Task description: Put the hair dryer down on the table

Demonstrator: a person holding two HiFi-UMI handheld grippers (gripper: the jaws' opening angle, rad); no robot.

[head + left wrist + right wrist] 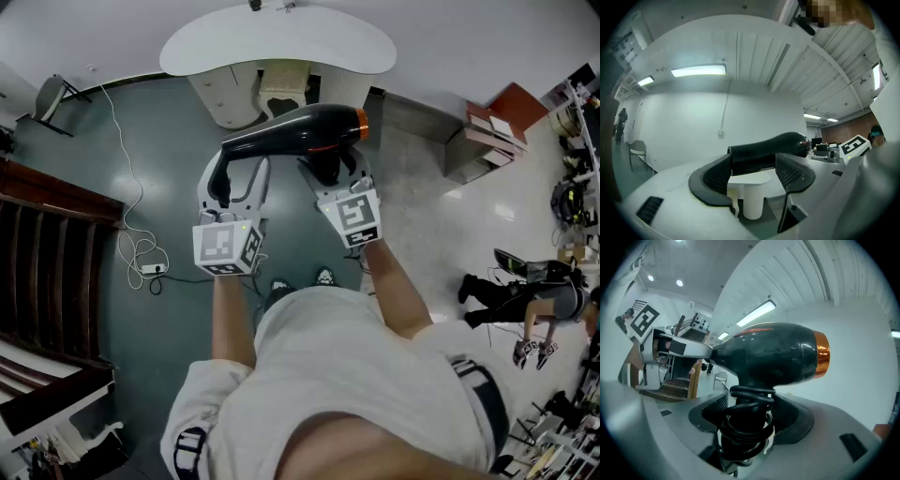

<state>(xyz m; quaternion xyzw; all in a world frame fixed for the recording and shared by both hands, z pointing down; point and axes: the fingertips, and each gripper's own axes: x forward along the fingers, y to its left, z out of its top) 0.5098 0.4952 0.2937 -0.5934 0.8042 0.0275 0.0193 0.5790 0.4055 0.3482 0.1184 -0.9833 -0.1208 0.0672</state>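
Observation:
A black hair dryer [300,131] with an orange rear ring is held level in the air between both grippers, above the floor and just in front of a white rounded table [281,37]. My left gripper [232,167] is shut on its nozzle end [764,152], which sits between the two dark pads. My right gripper [330,171] is shut on the handle [746,423], which has the black cord coiled round it. In the left gripper view the table [749,180] shows beyond the jaws, with its white pedestal under it.
Dark wooden steps [47,244] stand at the left. A white cable and power strip [141,258] lie on the grey floor. A chair [52,94] is at the far left. Low cabinets [483,136] and another person [534,300] are at the right.

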